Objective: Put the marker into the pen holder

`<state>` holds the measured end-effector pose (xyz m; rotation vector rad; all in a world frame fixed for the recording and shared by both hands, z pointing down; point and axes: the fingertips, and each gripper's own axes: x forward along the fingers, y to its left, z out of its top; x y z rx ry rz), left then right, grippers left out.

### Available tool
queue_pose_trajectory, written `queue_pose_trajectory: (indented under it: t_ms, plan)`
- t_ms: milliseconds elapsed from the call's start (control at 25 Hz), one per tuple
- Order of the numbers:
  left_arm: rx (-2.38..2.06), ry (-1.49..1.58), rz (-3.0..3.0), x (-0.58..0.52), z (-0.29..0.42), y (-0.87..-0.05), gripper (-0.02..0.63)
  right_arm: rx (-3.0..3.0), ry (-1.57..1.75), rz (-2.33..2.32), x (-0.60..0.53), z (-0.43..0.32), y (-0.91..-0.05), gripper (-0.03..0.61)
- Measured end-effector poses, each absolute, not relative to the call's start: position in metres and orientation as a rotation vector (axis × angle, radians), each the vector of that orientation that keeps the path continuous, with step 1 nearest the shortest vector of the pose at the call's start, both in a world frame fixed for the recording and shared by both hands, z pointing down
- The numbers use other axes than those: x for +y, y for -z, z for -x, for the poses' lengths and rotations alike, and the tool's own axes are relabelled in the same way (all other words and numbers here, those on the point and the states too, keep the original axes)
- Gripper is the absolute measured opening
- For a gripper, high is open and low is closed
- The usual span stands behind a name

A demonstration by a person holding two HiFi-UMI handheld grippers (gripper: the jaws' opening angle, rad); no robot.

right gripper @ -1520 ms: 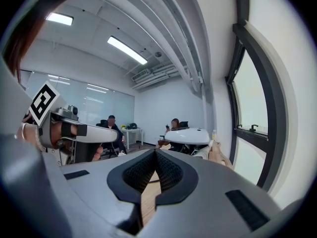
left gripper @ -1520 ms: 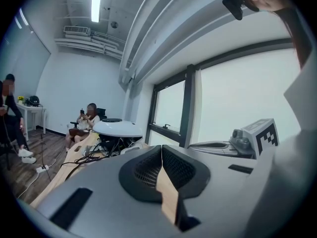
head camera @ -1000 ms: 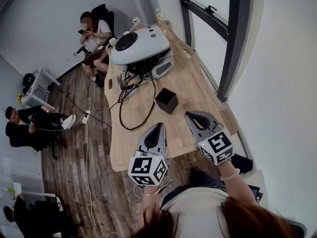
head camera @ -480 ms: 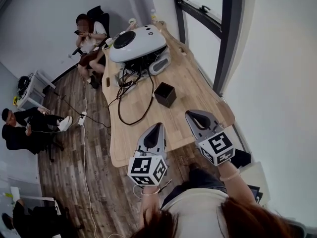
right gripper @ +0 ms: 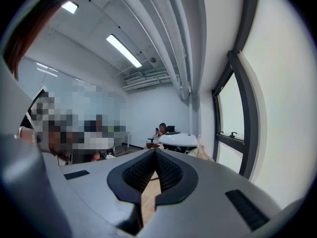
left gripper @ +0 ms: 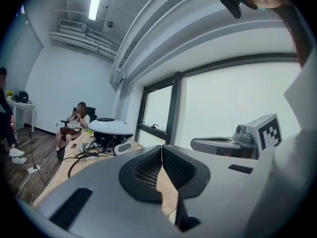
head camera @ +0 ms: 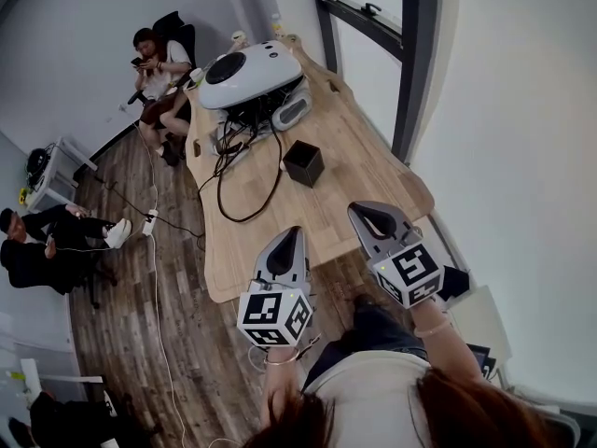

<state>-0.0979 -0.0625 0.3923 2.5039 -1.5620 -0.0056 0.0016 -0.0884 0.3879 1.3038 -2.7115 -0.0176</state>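
Wooden worktop [head camera: 354, 171] fills frame centre, black pen holder [head camera: 303, 163] upright mid-frame. Marker not visible in any view. Left claw [head camera: 288, 241] and right claw [head camera: 371, 218] both clenched, empty, lower centre. Best to locate marker first, then unclench before reaching.

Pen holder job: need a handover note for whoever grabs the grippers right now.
Left gripper: jaws together, empty.
Right gripper: jaws together, empty. Both hang over the near end of the table.
Pen holder: upright mid-table, ahead of both grippers; its contents can't be made out.
Marker: not visible in any view.
Done: nothing evident.
Left: find the marker, grip it, drop it into the holder.
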Motion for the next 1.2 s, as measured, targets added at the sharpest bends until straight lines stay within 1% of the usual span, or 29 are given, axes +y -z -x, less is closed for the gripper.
queue_pose_trajectory:
  t_ms: [520,1200]
  plan:
    - [-1.519,0.014,-2.541,-0.043,0.086,-0.391,0.021,-2.701,0.026,-1.329,-0.059,-0.004,-0.384,0.028]
    - [-1.511,0.04,-2.534,-0.059,0.08,-0.388,0.021,-2.669,0.046,-1.329,-0.073,-0.013,-0.382,0.028]
